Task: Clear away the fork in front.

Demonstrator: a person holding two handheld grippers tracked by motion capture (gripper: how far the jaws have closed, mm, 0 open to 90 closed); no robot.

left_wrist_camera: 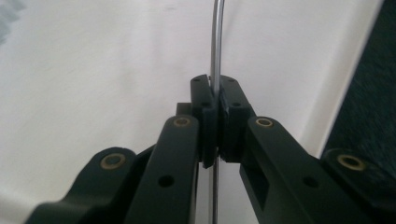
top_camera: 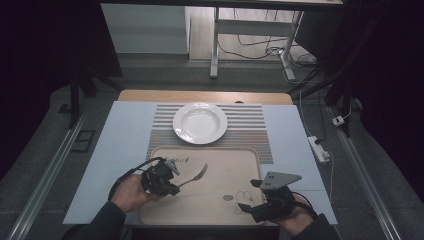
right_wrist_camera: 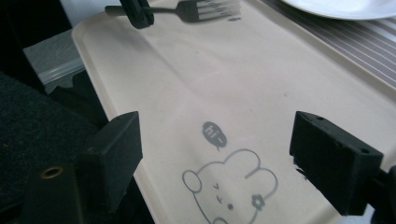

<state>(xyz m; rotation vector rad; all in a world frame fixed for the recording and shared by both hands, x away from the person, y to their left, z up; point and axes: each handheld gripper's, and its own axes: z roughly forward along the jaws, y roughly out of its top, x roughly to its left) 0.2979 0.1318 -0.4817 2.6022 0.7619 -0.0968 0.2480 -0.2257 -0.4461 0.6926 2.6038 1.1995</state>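
- Left gripper (top_camera: pixel 172 187): jaws clamped on the handle of the slim silver metal fork (top_camera: pixel 196 175), held above the beige plastic tray (top_camera: pixel 150 210).
- Right gripper (top_camera: pixel 255 196): jaws spread wide, nothing between them, over the tray's printed cartoon corner.
- Risk, as judged: the pads pinch a narrow, smooth handle near its end, so the fork could pivot or slide out if tilted.
- Orientation: long axis runs up-right in the high view, tines pointing toward the round white ceramic plate (top_camera: pixel 200 123).

White plate (top_camera: pixel 200 123) on striped mat (top_camera: pixel 250 131)
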